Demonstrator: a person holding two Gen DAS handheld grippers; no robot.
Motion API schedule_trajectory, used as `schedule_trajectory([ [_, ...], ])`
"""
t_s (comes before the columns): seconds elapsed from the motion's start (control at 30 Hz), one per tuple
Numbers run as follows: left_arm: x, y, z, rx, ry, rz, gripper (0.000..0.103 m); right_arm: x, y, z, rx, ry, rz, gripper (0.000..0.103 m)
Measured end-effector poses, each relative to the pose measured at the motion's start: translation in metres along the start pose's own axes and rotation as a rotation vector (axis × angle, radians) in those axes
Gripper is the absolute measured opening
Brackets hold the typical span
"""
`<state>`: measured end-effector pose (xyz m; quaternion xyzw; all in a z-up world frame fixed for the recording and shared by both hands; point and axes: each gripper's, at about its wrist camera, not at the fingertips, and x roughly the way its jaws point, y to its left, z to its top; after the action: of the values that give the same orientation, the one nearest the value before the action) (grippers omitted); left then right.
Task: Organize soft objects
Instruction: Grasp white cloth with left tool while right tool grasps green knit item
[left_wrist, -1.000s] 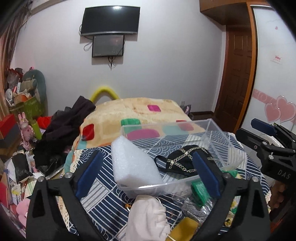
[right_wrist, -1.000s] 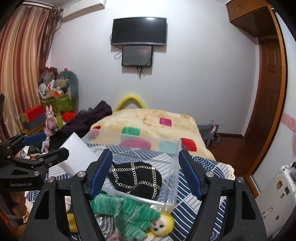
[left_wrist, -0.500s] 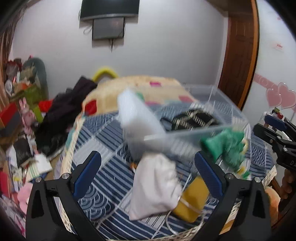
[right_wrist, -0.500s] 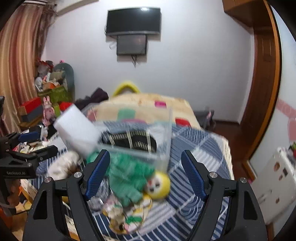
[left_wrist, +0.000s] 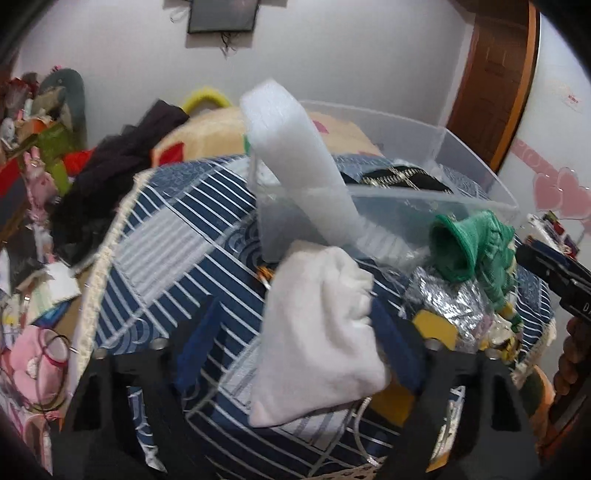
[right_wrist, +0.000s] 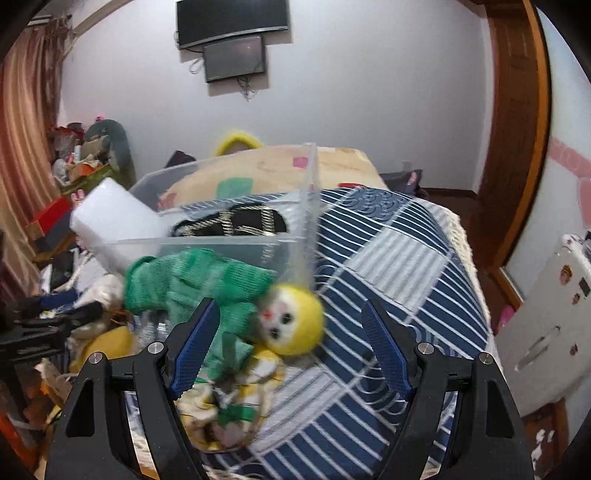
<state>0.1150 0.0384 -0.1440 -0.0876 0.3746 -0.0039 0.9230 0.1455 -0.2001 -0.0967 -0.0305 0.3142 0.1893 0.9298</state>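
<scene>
1. Left gripper (left_wrist: 295, 347) is hanging over the white cloth pouch (left_wrist: 317, 332), jaws spread wide with the pouch lying between the blue pads. Contact cannot be judged through the motion blur.
2. Right gripper (right_wrist: 291, 350) is hanging jaws wide and empty over the green-and-yellow doll (right_wrist: 229, 295), which is lying on the blue striped bedspread (right_wrist: 388, 266) just in front of the clear plastic bin (right_wrist: 221, 240).
3. The bin is likely sitting central so both sides can reach it; it is holding a black chain-patterned bag (right_wrist: 236, 221) and a white foam block (left_wrist: 295, 155) that is leaning over its rim.
4. In the way: a silver foil wrapper (left_wrist: 443, 299) and a yellow item (left_wrist: 432, 325) are crowding the doll and pouch, so a clean single grasp looks awkward.
</scene>
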Motion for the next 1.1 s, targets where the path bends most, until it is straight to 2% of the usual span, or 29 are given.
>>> schedule_trajectory([
  [0.07, 0.005, 0.0, -0.001, -0.006, 0.016, -0.022, 0.072, -0.001, 0.008, 0.002, -0.017, -0.005, 0.019, 0.077],
  [0.13, 0.009, 0.0, -0.004, -0.009, 0.028, -0.047, 0.06, 0.002, 0.018, 0.004, -0.038, -0.001, 0.043, 0.077],
  [0.27, 0.012, 0.002, -0.007, -0.029, 0.045, -0.111, 0.045, 0.014, 0.034, 0.004, -0.063, 0.016, 0.068, 0.076],
  [0.3, 0.012, 0.002, -0.007, -0.027, 0.043, -0.117, 0.041, 0.02, 0.038, 0.003, -0.07, 0.022, 0.061, 0.073],
  [0.37, 0.008, 0.001, -0.008, -0.02, 0.032, -0.114, 0.035, 0.024, 0.044, 0.002, -0.084, 0.025, 0.035, 0.06],
  [0.47, -0.003, -0.003, -0.01, -0.007, 0.01, -0.112, 0.027, 0.024, 0.046, 0.003, -0.081, 0.027, 0.046, 0.044],
  [0.5, -0.006, -0.003, -0.009, -0.004, 0.004, -0.113, 0.024, 0.023, 0.045, 0.002, -0.08, 0.026, 0.052, 0.035],
  [0.53, -0.01, -0.003, -0.009, -0.002, -0.004, -0.11, 0.022, 0.022, 0.044, 0.002, -0.081, 0.026, 0.054, 0.026],
  [0.63, -0.024, -0.006, -0.008, 0.008, -0.035, -0.105, 0.021, 0.014, 0.041, 0.003, -0.07, 0.019, 0.074, 0.013],
  [0.67, -0.031, -0.007, -0.007, 0.01, -0.051, -0.105, 0.021, 0.011, 0.04, 0.004, -0.068, 0.013, 0.076, 0.012],
  [1.1, -0.086, -0.019, 0.016, 0.03, -0.184, -0.116, 0.021, -0.033, 0.031, 0.021, -0.054, -0.125, 0.08, 0.01],
])
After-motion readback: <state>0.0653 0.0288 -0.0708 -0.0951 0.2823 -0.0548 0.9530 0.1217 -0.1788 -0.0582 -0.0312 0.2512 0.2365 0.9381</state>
